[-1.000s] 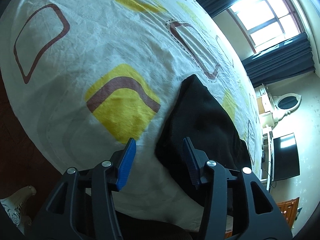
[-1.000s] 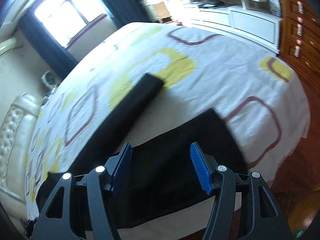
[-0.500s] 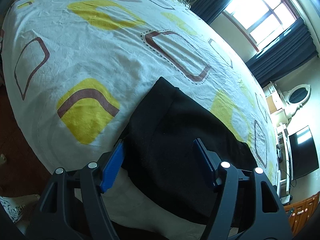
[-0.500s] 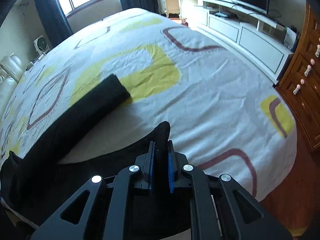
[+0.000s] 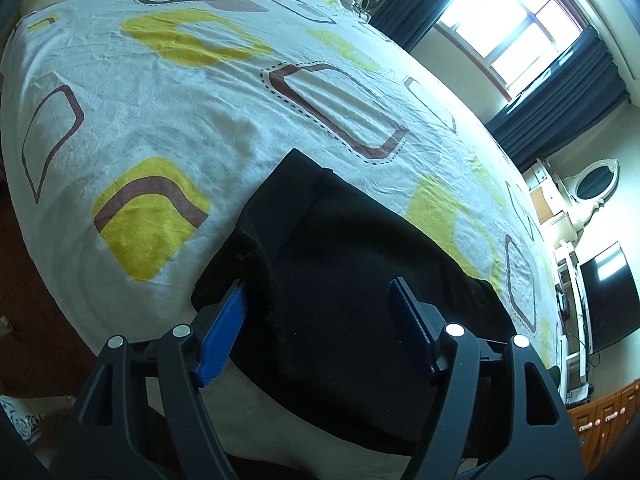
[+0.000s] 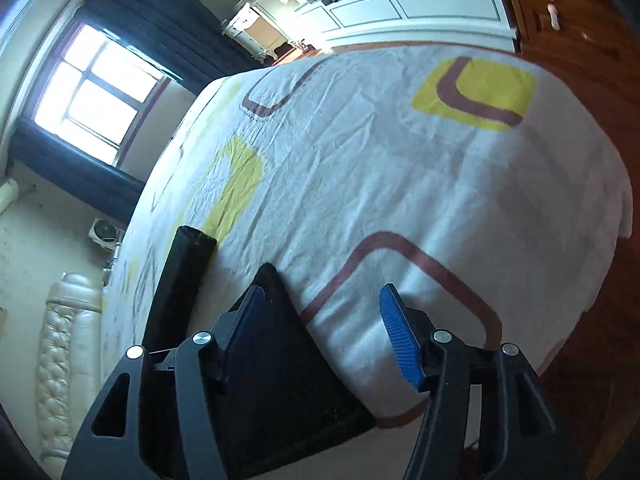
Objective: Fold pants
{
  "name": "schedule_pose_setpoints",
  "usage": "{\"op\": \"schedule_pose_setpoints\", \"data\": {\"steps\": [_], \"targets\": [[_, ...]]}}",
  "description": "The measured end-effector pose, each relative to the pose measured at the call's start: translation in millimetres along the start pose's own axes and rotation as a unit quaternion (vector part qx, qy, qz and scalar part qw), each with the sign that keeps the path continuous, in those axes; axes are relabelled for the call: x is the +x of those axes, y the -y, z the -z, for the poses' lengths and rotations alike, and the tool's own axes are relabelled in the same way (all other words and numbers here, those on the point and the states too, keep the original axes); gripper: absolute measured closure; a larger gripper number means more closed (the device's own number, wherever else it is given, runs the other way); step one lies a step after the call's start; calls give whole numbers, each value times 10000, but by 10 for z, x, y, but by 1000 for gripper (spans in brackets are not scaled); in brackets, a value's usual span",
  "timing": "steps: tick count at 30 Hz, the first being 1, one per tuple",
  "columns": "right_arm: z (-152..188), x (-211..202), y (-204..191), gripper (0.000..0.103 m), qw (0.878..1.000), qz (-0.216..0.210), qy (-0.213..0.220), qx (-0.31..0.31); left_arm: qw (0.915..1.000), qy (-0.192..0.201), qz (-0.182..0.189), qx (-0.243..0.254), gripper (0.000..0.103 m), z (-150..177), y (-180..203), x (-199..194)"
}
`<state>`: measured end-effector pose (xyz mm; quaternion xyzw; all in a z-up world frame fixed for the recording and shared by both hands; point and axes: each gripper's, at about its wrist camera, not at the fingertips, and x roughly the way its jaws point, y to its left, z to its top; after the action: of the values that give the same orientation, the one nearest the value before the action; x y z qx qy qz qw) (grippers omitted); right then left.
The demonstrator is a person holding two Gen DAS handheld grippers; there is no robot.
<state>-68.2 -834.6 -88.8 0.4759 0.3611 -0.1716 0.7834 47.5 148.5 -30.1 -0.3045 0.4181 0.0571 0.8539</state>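
Both tongs, left (image 5: 320, 320) and right (image 6: 320, 336), gape wide over black pants (image 5: 360, 280) on the patterned bedsheet (image 5: 200, 120).

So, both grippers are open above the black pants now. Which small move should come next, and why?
Probably bring the right gripper down and shut it on the nearer leg's end of the pants. Its jaws stand open with one blue pad over that edge and the other over the bedsheet. The two legs lie apart, unfolded. The left gripper is also open above the waist.

Pants (image 5: 360, 280) near edge hidden behind the left claw (image 5: 320, 320); wooden drawers (image 6: 568, 4) blurred, cropped at the frame's edge.
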Motion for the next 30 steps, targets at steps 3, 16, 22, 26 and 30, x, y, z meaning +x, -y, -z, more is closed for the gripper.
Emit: {"op": "schedule_pose_setpoints", "data": {"steps": [3,16,22,26,30], "targets": [[193,-66,57,45,9997,-162,-162,128,10000,5,26,-70,32,4,-26,6],[203,10,-690,36,9959,-578,612,330,9994,-77,126,-308,21,39,-66,27],[211,975,-1225,37,9921,-1086,59,629,9955,-371,266,-832,11,103,-215,148],[169,1299,-1444,76,9947,-850,-4,575,9921,-528,165,-1128,3,128,-322,238],[188,1182,-1696,96,9977,-624,244,70,9898,-626,192,-1266,3,158,-381,290]]}}
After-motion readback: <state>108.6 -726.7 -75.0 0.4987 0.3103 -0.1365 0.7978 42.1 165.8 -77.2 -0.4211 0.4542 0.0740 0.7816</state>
